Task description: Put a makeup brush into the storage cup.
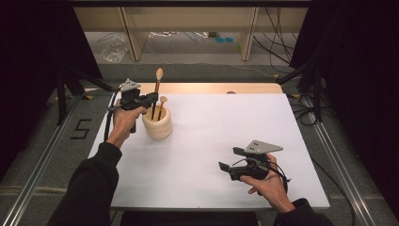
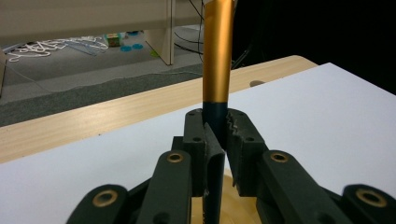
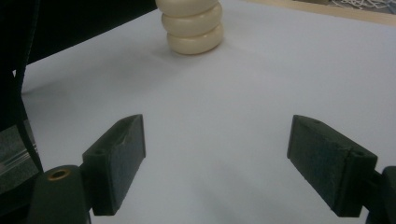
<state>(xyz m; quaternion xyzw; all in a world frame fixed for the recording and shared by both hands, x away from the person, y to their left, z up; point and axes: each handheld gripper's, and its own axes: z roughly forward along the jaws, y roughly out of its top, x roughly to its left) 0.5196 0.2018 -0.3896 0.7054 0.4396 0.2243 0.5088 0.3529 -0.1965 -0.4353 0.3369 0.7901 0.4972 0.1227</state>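
A cream ribbed holder (image 1: 157, 126) stands at the back left of the white table top (image 1: 221, 127). A long utensil (image 1: 159, 74) with a gold upper handle (image 2: 217, 56) and a dark lower part rises upright out of the holder, and my left gripper (image 1: 153, 99) is shut on its dark part (image 2: 217, 135), right above the holder's rim (image 2: 236, 205). A shorter wooden spoon (image 1: 163, 100) also stands in the holder. My right gripper (image 1: 226, 165) hovers low near the front right, open with nothing between its pads (image 3: 217, 163), pointing toward the holder (image 3: 194, 28).
A wooden strip (image 1: 211, 88) runs along the table's far edge. Beyond it are shelf legs, cables and small items on the floor (image 1: 164, 42). Dark stands and curtains flank both sides.
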